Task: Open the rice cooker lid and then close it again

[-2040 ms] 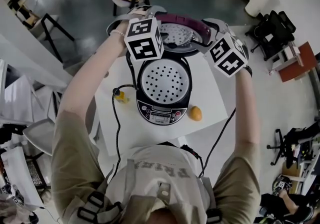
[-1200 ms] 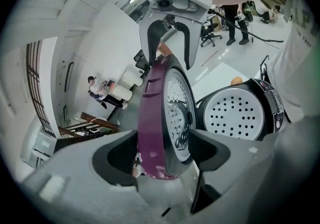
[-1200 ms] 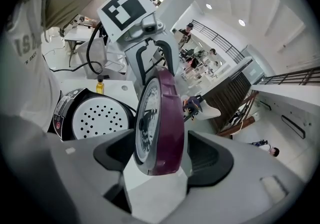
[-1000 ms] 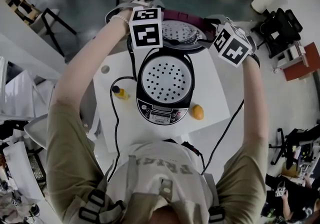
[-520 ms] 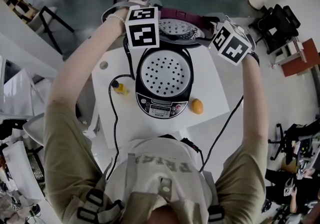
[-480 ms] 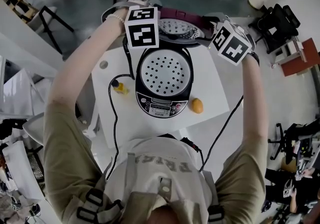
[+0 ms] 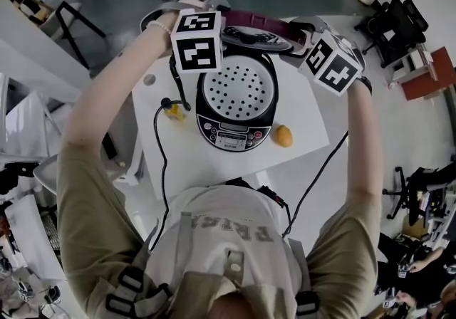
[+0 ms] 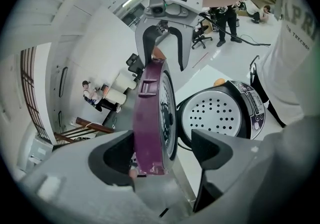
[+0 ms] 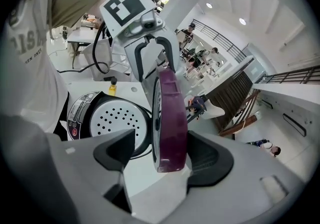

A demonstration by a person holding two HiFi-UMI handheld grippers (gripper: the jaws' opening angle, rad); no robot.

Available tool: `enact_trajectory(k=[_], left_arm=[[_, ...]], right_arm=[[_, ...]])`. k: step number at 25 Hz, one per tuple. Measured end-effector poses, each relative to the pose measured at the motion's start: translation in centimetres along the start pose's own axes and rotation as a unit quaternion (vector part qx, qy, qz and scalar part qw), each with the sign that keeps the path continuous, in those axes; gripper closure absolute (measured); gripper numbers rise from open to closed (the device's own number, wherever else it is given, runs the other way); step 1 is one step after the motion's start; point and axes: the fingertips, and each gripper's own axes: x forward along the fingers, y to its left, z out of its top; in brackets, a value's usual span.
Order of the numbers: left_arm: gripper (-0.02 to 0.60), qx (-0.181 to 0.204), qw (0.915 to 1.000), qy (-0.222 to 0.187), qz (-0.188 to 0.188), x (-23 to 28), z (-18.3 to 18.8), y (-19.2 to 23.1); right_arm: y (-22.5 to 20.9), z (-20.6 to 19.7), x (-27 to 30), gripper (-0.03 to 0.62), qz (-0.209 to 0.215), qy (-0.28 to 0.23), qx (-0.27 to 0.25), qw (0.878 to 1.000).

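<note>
Lid (image 7: 260, 24) has swung forward toward the cooker (image 7: 236, 90); left gripper (image 8: 162, 150) and right gripper (image 9: 165, 150) straddle its rim, jaws apart; closing seems underway.

Lab-like office hall; swivel chairs (image 8: 202, 36), work desks (image 9: 81, 34)

We found the left arm (image 7: 107, 104) and right arm (image 7: 360, 139) stretched forward. The left gripper (image 8: 162, 150) had its jaws apart, just opening further, astride the rice cooker lid (image 8: 150, 113). The right gripper (image 9: 165, 155) had its jaws apart astride the opposite side.
</note>
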Motion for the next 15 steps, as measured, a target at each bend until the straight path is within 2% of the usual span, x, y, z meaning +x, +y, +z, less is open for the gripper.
enact_trajectory(k=[10, 15], left_arm=[[0.209, 0.006, 0.9999, -0.013, -0.005, -1.3, 0.3, -4.0], [0.209, 0.009, 0.9998, -0.016, 0.000, -1.6, 0.4, -5.8]], right_arm=[[4.2, -0.5, -0.4, 0.270, -0.011, 0.030, -0.028, 0.999], [6.1, -0.7, -0.5, 0.270, -0.006, 0.028, -0.015, 0.999]])
